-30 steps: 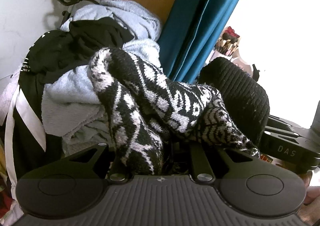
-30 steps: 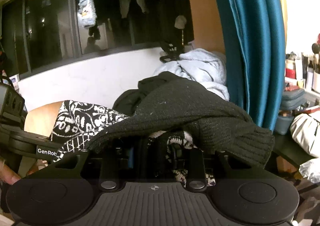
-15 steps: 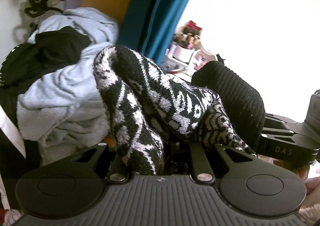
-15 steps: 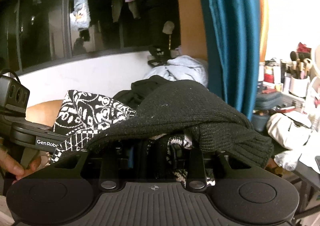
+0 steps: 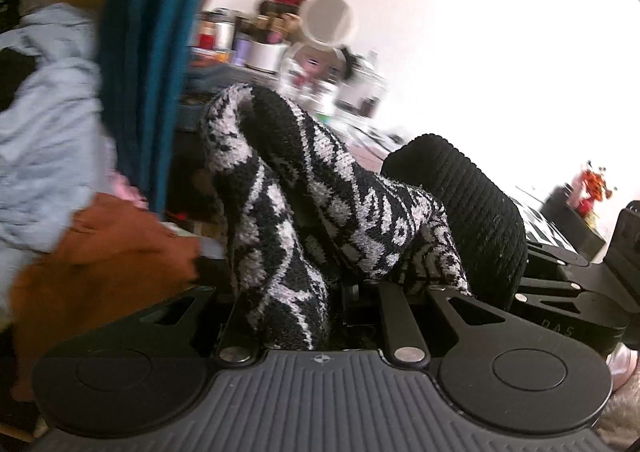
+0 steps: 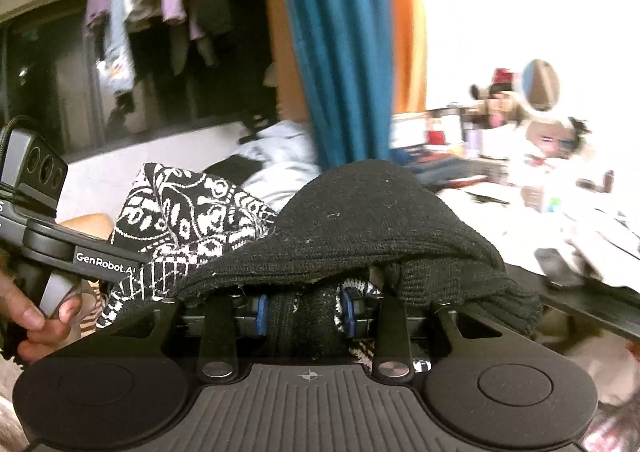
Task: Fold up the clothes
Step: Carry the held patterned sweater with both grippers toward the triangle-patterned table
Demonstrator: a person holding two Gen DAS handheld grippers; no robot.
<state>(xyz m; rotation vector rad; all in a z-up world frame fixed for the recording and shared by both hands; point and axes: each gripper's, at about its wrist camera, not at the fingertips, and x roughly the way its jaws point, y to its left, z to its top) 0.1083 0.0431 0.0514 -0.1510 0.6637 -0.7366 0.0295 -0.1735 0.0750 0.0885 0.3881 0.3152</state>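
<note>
Item: black-and-white patterned knit sweater [image 5: 304, 211], black ribbed cuff [image 6: 376, 236]. I am carrying it; left gripper [image 5: 320, 292] and right gripper [image 6: 304, 308] both clamping bunched knit between fingers. Next: lay flat.

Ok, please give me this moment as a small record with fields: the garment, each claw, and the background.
garment: black and white patterned knit with a plain black ribbed part
left claw: shut on the patterned knit
right claw: shut on the black ribbed part, which drapes over it
background: teal curtain, cluttered desk, blurred
pile: light blue clothes, left
</note>
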